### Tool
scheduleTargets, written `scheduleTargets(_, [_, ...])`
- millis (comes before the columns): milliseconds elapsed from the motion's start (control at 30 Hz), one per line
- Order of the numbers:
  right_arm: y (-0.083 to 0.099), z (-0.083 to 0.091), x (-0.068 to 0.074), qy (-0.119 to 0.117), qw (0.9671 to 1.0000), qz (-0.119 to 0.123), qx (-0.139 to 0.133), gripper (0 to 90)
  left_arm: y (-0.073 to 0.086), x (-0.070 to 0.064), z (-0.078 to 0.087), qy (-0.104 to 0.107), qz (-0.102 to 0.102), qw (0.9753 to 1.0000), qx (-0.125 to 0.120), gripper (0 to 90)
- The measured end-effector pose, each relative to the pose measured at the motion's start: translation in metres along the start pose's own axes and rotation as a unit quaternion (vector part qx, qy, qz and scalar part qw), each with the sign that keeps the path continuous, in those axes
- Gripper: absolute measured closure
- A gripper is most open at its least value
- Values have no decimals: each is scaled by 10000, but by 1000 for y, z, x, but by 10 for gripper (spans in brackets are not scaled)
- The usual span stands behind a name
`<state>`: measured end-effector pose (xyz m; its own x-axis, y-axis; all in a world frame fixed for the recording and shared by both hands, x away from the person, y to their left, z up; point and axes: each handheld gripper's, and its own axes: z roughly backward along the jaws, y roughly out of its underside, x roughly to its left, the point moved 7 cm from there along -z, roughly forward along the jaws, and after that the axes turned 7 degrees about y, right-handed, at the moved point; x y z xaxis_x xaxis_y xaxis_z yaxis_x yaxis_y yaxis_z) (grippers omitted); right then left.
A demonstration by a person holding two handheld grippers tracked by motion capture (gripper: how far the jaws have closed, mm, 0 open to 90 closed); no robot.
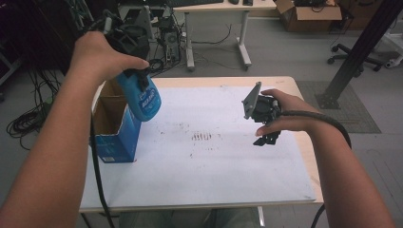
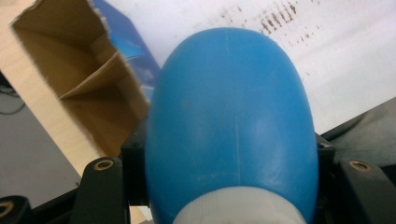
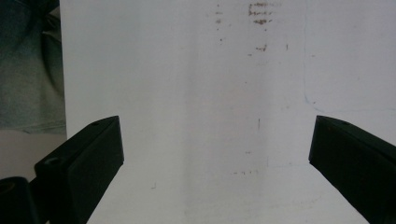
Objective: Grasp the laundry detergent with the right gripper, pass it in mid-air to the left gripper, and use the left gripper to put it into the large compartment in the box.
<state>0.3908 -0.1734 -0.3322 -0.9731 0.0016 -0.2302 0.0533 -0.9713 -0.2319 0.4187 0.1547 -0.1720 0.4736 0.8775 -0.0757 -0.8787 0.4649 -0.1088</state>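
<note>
**Blue bottle held in the air beside the open box**

The left gripper (image 1: 135, 71) pinches a blue bottle (image 1: 141, 97) near its white neck, base pointing down and tilted. The bottle hangs above the table (image 1: 209, 161), just over the open cardboard box (image 1: 114, 128) at the table's left edge. The right gripper (image 1: 267, 137) hovers over the white table surface, jaws spread wide, holding nothing.

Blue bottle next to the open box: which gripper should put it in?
Left. The left gripper already clamps the blue bottle, raised beside the open box. The right gripper hangs open with nothing between its jaws, over the white sheet on the far side from the box.
</note>
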Motion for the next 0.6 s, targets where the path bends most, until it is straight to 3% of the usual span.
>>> scheduleTargets(400, [8,4,-3,-120,9994,7,320,34,13,36,37,-61,551,9985,-35,387])
scheduleTargets(600, [11,1,-1,-215,9992,-10,334,36,19,55,48,-23,930,9956,-117,387])
